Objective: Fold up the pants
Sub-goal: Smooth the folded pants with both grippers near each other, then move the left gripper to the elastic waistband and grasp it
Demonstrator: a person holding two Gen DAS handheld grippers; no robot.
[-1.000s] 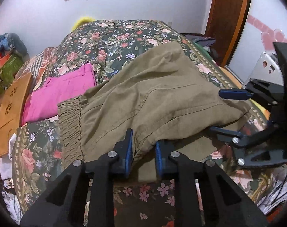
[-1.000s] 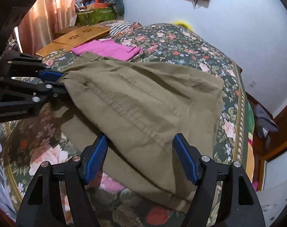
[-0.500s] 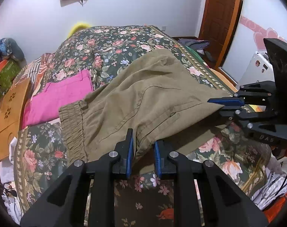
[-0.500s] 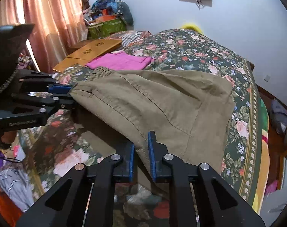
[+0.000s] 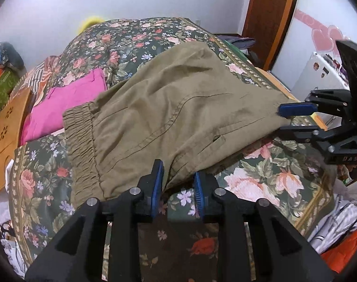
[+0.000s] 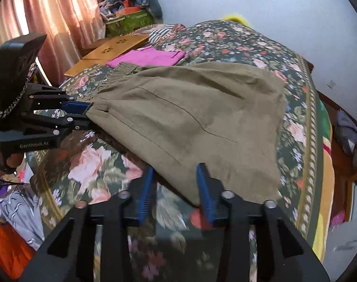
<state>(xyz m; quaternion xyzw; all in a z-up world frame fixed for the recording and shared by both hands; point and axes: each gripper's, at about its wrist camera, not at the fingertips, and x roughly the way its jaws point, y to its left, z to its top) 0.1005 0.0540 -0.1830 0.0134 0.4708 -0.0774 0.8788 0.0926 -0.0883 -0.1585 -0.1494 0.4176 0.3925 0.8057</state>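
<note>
Bottom centre, left gripper (image 5: 178,183) jaws stood narrowly apart around the pants (image 5: 178,117) hem, grip unclear. Right gripper (image 6: 175,184) jaws, just opening, were off the cloth. Pants lay mid-frame on floral bedspread (image 5: 260,178). Advice: both edges released level, then fold smoothed flat.

Left wrist view: close above the bed's (image 5: 122,35) near edge, angled down toward the far wall.
Right wrist view: same near edge, facing the curtained corner.
Shared: the olive pants (image 5: 178,108) (image 6: 192,108), each other's gripper.
</note>
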